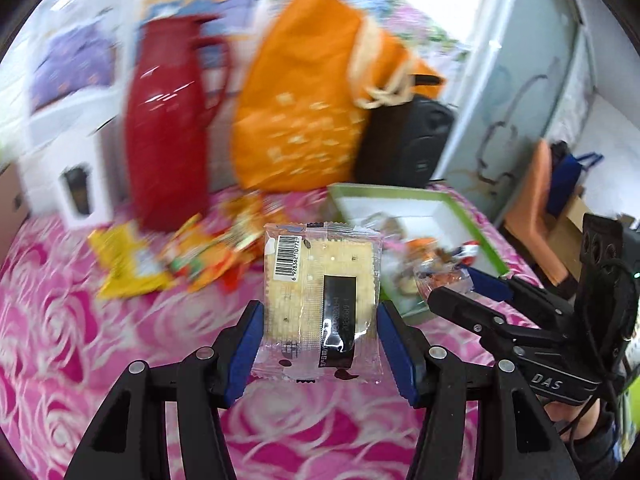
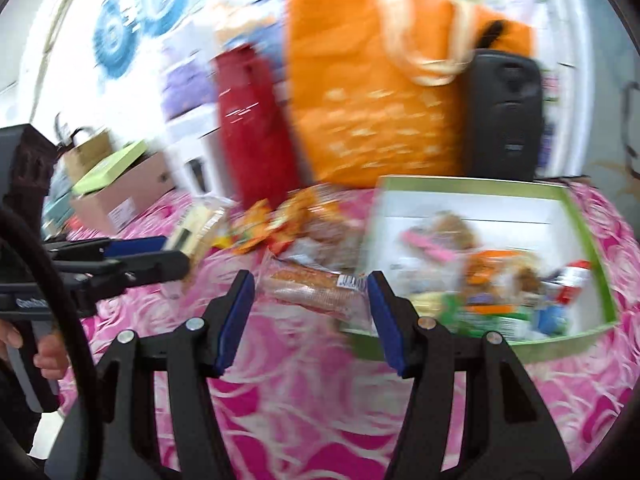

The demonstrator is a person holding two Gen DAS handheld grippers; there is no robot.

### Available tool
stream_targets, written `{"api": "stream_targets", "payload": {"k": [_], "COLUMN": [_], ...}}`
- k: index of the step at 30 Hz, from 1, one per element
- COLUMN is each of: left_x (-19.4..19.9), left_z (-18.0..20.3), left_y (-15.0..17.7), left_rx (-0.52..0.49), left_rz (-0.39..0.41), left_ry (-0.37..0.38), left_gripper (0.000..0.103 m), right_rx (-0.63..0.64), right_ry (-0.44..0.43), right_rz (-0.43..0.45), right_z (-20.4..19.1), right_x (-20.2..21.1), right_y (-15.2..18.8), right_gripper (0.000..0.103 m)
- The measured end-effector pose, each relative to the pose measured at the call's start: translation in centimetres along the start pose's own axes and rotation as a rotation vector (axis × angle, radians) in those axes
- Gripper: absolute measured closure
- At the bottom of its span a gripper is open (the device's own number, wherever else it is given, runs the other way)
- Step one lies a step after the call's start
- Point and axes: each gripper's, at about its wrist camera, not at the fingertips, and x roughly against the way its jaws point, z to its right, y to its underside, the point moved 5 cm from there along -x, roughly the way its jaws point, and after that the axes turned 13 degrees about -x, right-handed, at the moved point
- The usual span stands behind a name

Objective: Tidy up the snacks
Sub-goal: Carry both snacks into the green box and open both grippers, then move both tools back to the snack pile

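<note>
Left hand-held gripper [image 1: 320,344] clamping cracker packet [image 1: 322,300], green-rimmed box [image 2: 576,220] holding snacks [image 2: 492,280]

place: you're in a home | cloth [image 1: 80,320]: pink rose print | behind box [image 2: 472,192]: red flask [image 1: 168,120], orange bag [image 1: 304,112], black speaker [image 1: 404,140] | left of flask: cardboard boxes [image 2: 120,200]

Each camera sat just behind its own gripper's fingers, looking forward and slightly down over the pink floral tablecloth [image 1: 60,320]. Both views shared the red jug [image 1: 168,128], orange bag [image 2: 372,92], black speaker [image 2: 504,116] and green-rimmed box [image 2: 600,264]
</note>
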Motion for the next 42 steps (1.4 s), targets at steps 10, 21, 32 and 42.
{"api": "stream_targets", "payload": {"k": [10,21,32,42], "left_x": [-5.8,-11.6,-11.7,-10.5], "left_z": [7.0,9.7,7.7,6.7], "left_y": [-5.4,-6.9,-7.7,-7.4], "left_rx": [-0.125,-0.178,-0.125,-0.113], "left_rz": [0.003,-0.042,0.013,0.025], "left_ry": [0.085,0.048,-0.119,-0.155], "left_gripper": [0.044,0.044,0.004,0.004], "right_rx": [-0.150,-0.193,-0.093,-0.067], "right_ry": [0.232,0.315,0.351,0.357], "right_rz": [0.093,0.068,0.041,0.029], "right_z": [11.0,16.5,16.1,14.7], "right_x": [3.4,1.6,-0.7,-0.7], "right_y": [-1.6,-2.6,-2.5,-2.4], "right_gripper": [0.043,0.042,0.000,0.000]}}
